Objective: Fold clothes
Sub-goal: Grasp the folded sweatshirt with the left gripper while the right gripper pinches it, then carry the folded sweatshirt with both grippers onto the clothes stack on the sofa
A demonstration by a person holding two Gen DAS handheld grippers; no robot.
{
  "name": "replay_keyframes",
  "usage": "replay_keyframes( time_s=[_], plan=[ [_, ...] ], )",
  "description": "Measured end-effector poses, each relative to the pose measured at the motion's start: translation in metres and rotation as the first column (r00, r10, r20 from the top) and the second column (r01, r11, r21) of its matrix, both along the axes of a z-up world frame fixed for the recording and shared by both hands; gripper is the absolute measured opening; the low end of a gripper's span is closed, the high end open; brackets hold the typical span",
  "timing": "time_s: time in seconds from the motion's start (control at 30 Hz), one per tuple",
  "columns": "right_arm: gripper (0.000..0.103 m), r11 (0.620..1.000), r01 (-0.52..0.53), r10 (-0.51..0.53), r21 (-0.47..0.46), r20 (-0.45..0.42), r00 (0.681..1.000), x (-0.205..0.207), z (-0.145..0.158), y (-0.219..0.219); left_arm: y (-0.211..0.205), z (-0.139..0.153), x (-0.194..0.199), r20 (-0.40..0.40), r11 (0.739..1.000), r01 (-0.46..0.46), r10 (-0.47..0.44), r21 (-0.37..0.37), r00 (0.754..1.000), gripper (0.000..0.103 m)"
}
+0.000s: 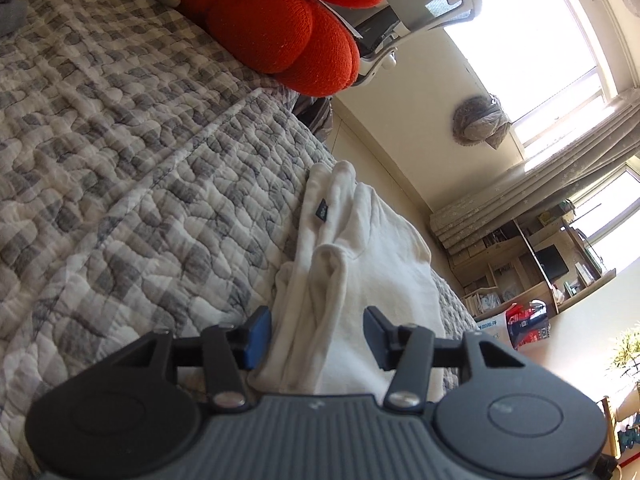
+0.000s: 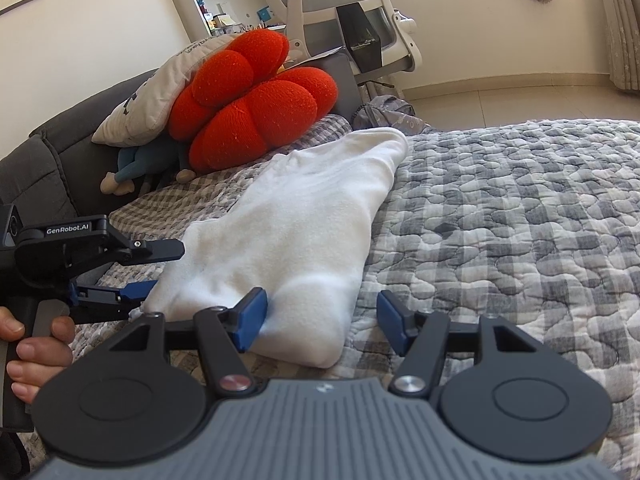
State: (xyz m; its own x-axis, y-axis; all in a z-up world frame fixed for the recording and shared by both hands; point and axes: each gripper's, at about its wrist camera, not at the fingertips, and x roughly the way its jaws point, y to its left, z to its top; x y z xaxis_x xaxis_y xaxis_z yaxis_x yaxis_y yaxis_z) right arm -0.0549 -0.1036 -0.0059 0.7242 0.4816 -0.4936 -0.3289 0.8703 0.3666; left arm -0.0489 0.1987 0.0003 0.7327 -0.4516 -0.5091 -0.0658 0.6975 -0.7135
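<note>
A white garment (image 2: 304, 216), folded into a long narrow bundle, is lying on the grey-and-white checked quilt (image 2: 520, 208) of a bed. A small dark label (image 1: 321, 212) is showing at its folded edge; the label text is too small to read.

The left gripper (image 1: 316, 334) is standing wide open at one end of the garment, with layered folds lying between its blue pads and nothing clamped. In the right wrist view, its body is displaying the marking "GenRobot.AI" (image 2: 67, 231), and a hand (image 2: 36, 352) is gripping its handle.

The right gripper (image 2: 320, 322) is also standing wide open, its left pad touching the near end of the garment, holding nothing.

A red knitted cushion (image 2: 248, 100) is resting near the headboard, beside a printed pillow (image 2: 160, 92) whose lettering is illegible.
</note>
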Motion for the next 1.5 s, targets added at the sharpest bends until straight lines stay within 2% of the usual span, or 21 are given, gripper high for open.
replay_keyframes(
  time_s=[0.07,0.13,0.2,0.23,0.3,0.4,0.57,0.97,1.2,1.5],
  plan=[
    [0.063,1.0,0.0,0.0,0.023,-0.01,1.0,0.001,0.0,-0.002,-0.003,-0.001,0.002,-0.001,1.0,0.009,-0.009,0.0,1.0,0.069],
    [0.063,0.998,0.001,0.0,0.057,-0.023,1.0,0.001,0.0,-0.005,-0.008,-0.001,0.004,0.005,0.999,0.016,-0.016,0.03,1.0,0.07],
    [0.063,0.999,0.006,-0.005,0.054,-0.014,1.0,0.0,0.003,-0.002,-0.013,0.0,0.005,0.014,0.999,0.018,-0.019,0.049,1.0,0.068],
    [0.061,0.999,0.008,-0.007,0.05,-0.007,1.0,-0.001,0.005,-0.001,-0.015,-0.001,0.006,0.014,0.998,0.022,-0.023,0.055,1.0,0.063],
    [0.057,0.999,0.012,-0.012,0.041,0.005,1.0,-0.002,0.008,0.002,-0.016,-0.002,0.009,-0.014,0.997,0.008,-0.007,0.078,1.0,0.03],
    [0.051,0.999,0.019,-0.02,0.028,0.024,1.0,-0.004,0.014,0.007,-0.007,-0.003,0.012,-0.035,1.0,-0.002,0.003,0.024,0.999,0.015],
    [0.044,0.999,0.032,-0.032,0.006,0.056,0.998,-0.007,0.023,0.015,-0.01,0.02,0.008,-0.005,1.0,-0.002,0.002,0.011,1.0,0.013],
    [0.042,0.994,0.101,-0.107,0.038,0.215,0.971,-0.02,0.098,0.003,-0.018,0.108,0.006,0.12,0.998,0.052,-0.049,-0.019,0.992,0.012],
    [0.041,0.996,0.075,-0.083,0.039,0.269,0.96,-0.033,0.15,0.004,-0.009,0.152,-0.013,0.191,0.996,0.068,-0.057,-0.049,0.98,0.012],
    [0.041,1.0,0.019,-0.022,0.012,0.316,0.949,-0.046,0.18,0.04,0.027,0.186,-0.036,0.223,0.998,0.025,-0.013,-0.05,0.975,0.012]
  ],
)
